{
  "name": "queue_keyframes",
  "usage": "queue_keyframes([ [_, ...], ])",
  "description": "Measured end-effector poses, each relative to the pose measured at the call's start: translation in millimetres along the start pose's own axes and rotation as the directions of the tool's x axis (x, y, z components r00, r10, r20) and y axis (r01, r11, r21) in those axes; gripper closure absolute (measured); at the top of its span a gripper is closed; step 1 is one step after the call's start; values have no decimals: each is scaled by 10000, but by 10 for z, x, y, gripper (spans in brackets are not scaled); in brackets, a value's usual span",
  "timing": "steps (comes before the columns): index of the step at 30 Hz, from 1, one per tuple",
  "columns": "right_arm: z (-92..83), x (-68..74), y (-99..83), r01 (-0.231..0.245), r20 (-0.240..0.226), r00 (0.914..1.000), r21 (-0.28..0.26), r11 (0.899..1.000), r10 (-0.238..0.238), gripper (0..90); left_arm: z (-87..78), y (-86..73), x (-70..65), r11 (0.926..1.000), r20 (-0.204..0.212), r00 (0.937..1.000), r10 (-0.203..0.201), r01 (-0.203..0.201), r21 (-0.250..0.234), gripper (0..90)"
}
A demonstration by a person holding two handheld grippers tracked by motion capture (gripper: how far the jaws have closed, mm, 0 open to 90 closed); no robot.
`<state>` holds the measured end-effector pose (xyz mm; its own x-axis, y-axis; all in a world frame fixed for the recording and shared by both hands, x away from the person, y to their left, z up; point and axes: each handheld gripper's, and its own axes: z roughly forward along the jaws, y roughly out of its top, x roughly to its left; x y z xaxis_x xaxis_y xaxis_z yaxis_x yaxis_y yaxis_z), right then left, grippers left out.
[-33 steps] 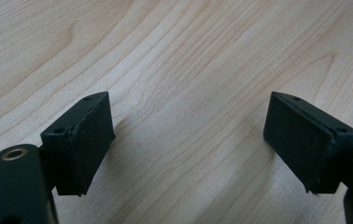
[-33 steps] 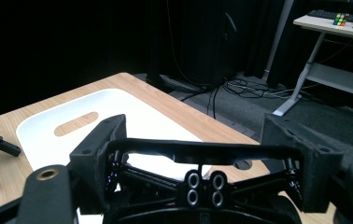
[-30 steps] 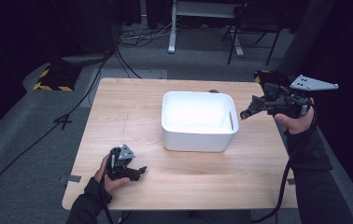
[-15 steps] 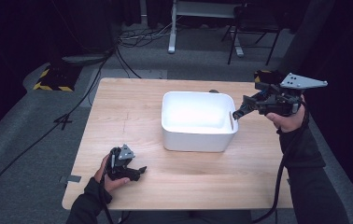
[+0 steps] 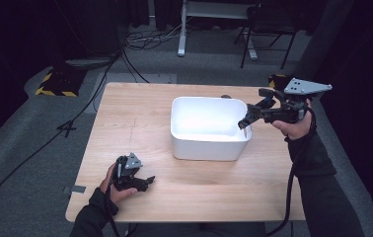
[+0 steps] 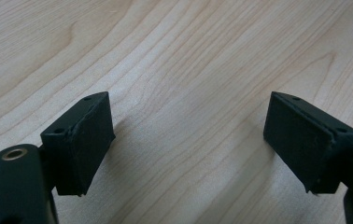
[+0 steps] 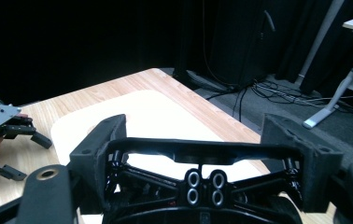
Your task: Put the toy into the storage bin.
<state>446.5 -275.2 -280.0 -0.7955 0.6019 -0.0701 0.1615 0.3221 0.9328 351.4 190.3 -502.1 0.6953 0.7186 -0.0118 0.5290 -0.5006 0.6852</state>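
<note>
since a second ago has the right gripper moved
Yes. In the high view the right gripper has shifted left, from beside the white tub to over its right rim.

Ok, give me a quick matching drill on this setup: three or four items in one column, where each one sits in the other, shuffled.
Things:
1. left gripper
2. right gripper
3. white tub
4. wooden table

Places or states:
A. stands mid-table
B. over the tub's right rim, jaws open
C. low at the table's near left, jaws open
D. carries the tub

Pairs: 1-C, 2-B, 3-A, 4-D
</note>
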Motion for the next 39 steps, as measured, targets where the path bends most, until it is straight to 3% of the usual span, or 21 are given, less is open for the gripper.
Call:
queue_keyframes([
  [26,385,190,-72,277,-655,9976,649,9975,-235,246,0,0,-1,10000,7,10000,-1,1,-1,164],
  [39,536,202,-160,393,-859,9959,1195,9921,-291,246,0,0,0,10000,7,10000,1,-1,2,164],
])
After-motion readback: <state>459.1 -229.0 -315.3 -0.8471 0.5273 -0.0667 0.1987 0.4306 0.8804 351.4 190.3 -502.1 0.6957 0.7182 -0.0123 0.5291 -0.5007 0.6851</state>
